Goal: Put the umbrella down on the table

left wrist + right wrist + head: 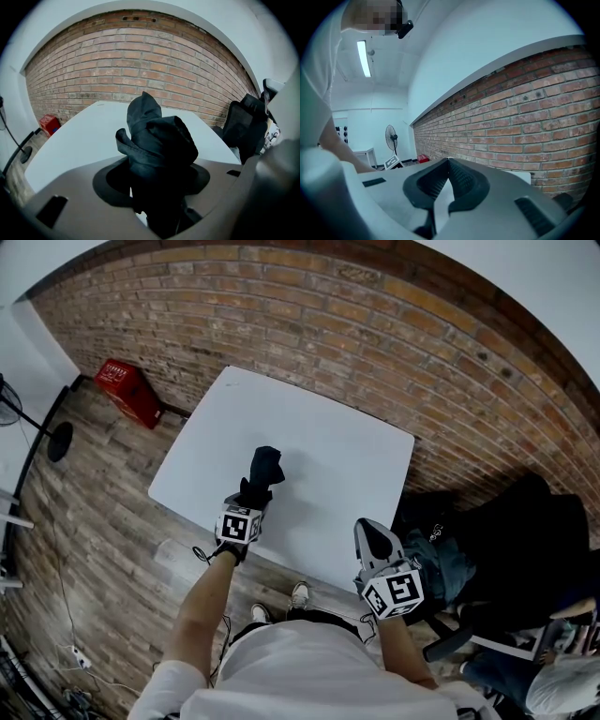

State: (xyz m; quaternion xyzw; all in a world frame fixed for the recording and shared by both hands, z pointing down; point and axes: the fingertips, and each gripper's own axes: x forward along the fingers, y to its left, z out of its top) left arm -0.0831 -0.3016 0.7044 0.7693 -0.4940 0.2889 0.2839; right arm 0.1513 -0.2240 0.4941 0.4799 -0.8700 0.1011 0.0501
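Fingers of L gripper [251, 495] clamp black umbrella [266, 465] over white table [347, 456]; R gripper [370, 526] fingers closed, empty

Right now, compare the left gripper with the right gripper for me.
The left gripper grips the folded black umbrella; the right gripper is shut on nothing. The left gripper is out over the white table; the right gripper hangs at its near edge. Both carry a marker cube.
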